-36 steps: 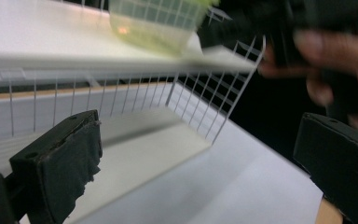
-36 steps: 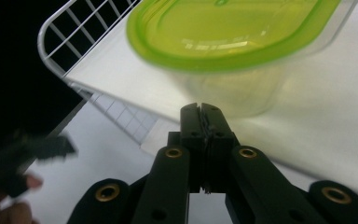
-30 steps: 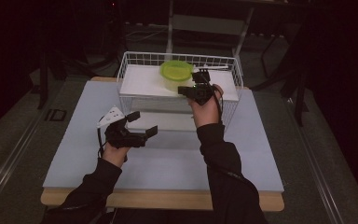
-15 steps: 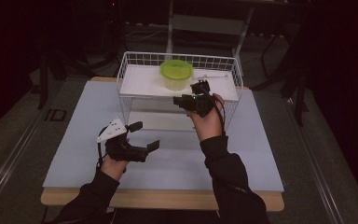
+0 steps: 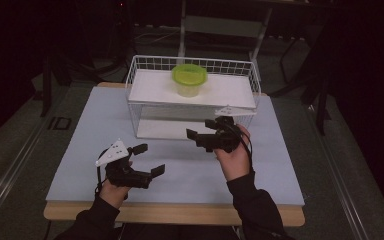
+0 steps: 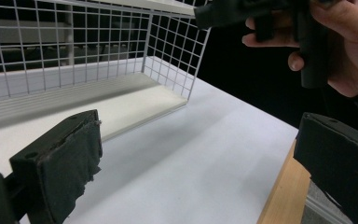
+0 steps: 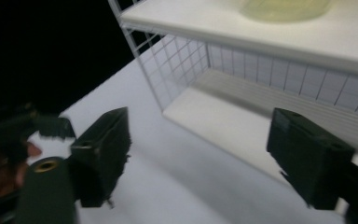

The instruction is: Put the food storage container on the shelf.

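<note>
1. Pale blue-grey surface with a wooden front edge, carrying everything else.
2. White wire basket rack standing at the far middle of the surface, with a white shelf board across its top and a lower white board beneath.
3. Green-lidded container sitting upright on the top shelf board, toward its middle, well apart from both tools; seen blurred at the upper edge of the right gripper view.
4. Right tool held just in front of the rack's near wall, right of centre, above the surface; jaws just been opening, now spread wide with nothing between them, the bare surface and the rack's lower board showing in the gap.
5. Left tool held low over the near left part of the surface, apart from the rack; jaws spread wide, nothing between them, the rack's corner ahead and the right hand with its tool at the upper right of the left gripper view.
</note>
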The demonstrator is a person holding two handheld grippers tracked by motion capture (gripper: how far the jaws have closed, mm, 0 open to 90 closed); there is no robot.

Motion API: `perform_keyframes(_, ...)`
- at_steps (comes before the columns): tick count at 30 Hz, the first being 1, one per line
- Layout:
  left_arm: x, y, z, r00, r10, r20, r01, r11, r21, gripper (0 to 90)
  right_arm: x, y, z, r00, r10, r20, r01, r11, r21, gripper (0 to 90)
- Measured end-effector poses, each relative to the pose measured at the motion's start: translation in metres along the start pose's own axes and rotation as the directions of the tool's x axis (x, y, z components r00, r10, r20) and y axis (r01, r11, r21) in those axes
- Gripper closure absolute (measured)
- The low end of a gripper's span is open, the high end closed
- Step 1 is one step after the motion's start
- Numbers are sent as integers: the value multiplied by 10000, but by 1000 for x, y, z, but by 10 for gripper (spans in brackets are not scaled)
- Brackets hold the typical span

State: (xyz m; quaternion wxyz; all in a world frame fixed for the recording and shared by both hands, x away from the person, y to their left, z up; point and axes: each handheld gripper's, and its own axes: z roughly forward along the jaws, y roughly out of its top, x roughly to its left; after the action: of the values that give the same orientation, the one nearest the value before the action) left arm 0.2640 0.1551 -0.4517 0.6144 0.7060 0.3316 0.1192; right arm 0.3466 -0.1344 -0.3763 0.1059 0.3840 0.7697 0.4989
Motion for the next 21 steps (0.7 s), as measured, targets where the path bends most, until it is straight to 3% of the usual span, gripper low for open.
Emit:
perform_keyframes(5, -6, -6, 2, 9987, 424, 279, -430, 9988, 228, 19, -4, -21, -14, 9997, -92, 215, 94, 9999, -54, 196)
perform_keyframes(10, -10, -10, 2, 9973, 505, 541, -529, 9977, 424, 19, -7, -43, -27, 9990, -310, 318, 299, 9990, 339, 196)
perform_keyframes(21, -14, -16, -4, 9948, 697, 737, -756, 9939, 806, 19, -5, -87, -46, 9984, -557, 2, 555, 9964, 639, 196)
